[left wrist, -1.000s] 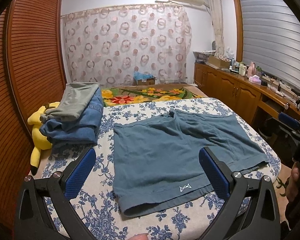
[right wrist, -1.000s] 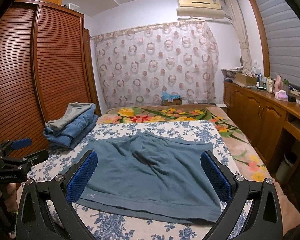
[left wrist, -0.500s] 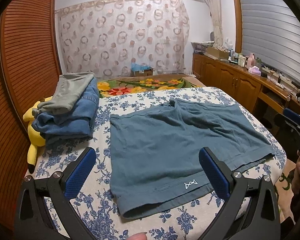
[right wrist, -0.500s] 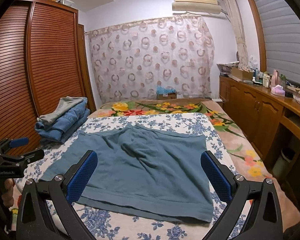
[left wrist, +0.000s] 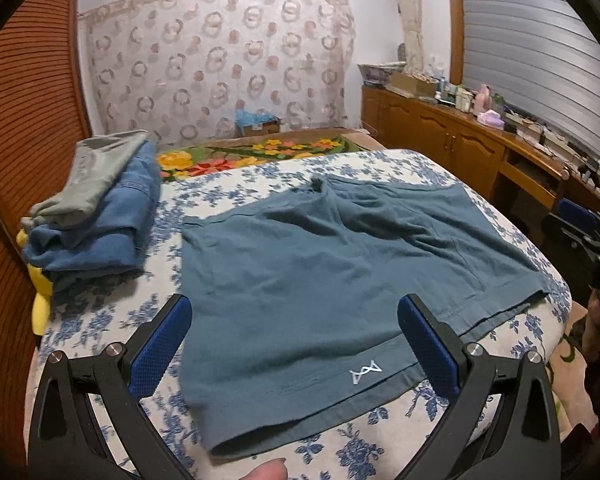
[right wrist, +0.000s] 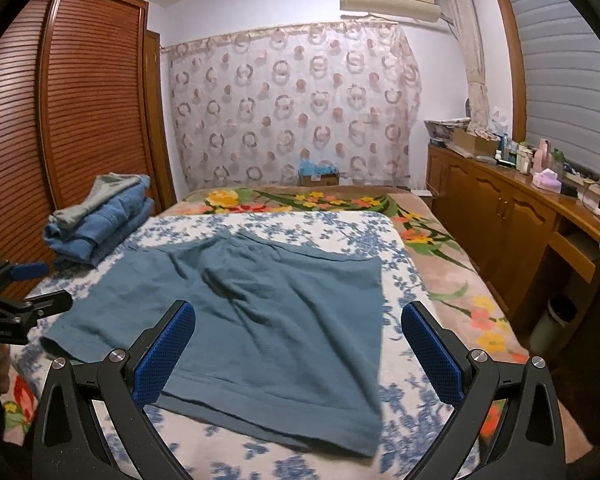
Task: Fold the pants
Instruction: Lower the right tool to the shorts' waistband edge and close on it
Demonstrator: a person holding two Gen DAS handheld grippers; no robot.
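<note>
So I've got the teal shorts (left wrist: 332,280) spread flat on the bed (left wrist: 112,316), on the blue-and-white flowered sheet, unfolded. They sit toward the near end of the mattress, with the hem edge and a little white logo (left wrist: 365,372) closest to my left claw (left wrist: 296,344). There are a few wrinkles around the crotch seam in the middle, otherwise they lie pretty smooth.

My left claw is wide apart, holding nothing, hovering over the near left corner of the shorts. The blue pads (left wrist: 160,344) aren't touching the fabric as far as I can tell. My right claw (right wrist: 300,348) is just as wide apart and empty too, over the near right part of the shorts (right wrist: 268,304). From the right wrist camera I can see the left claw (right wrist: 24,296) off at the left edge, beside the bed.

On the far left of the bed there's a stack of folded clothes (left wrist: 96,216), with blue denim underneath and something grey on top, and a bit of a yellow plush toy (left wrist: 40,296) peeking out below it. A wooden counter (right wrist: 512,208) full of small stuff runs along the right wall.
</note>
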